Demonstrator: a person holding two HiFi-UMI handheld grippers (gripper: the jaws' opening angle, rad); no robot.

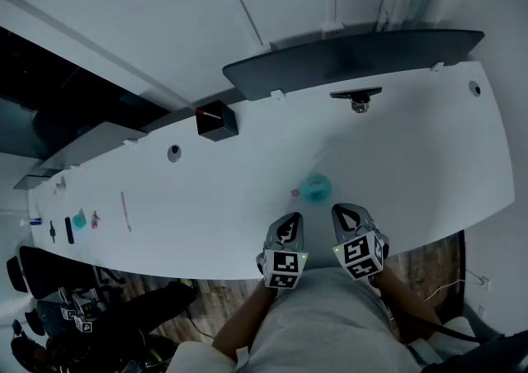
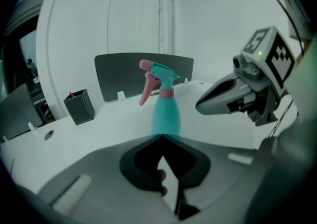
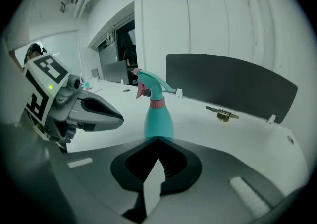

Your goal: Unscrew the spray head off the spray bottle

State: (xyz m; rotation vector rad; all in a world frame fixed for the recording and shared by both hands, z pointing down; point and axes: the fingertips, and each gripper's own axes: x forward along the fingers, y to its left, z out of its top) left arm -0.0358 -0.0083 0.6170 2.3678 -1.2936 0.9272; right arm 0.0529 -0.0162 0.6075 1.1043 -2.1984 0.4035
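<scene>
White tabletop [image 1: 412, 157] is stretching wide below a pale wall, with a dark panel [image 1: 355, 62] standing along its far edge. The spray bottle [image 1: 314, 188] is standing upright just past the tips of the left gripper [image 1: 290, 219] and the right gripper [image 1: 346, 213]. Its spray head [image 2: 157, 72] is pointing left. Both grippers are keeping their jaws pressed together, pinching nothing.

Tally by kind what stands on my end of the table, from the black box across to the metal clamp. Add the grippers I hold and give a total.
Spray bottle: 1
Black box: 1
Metal clamp: 1
Grippers: 2, the left gripper and the right gripper
Total: 5
</scene>
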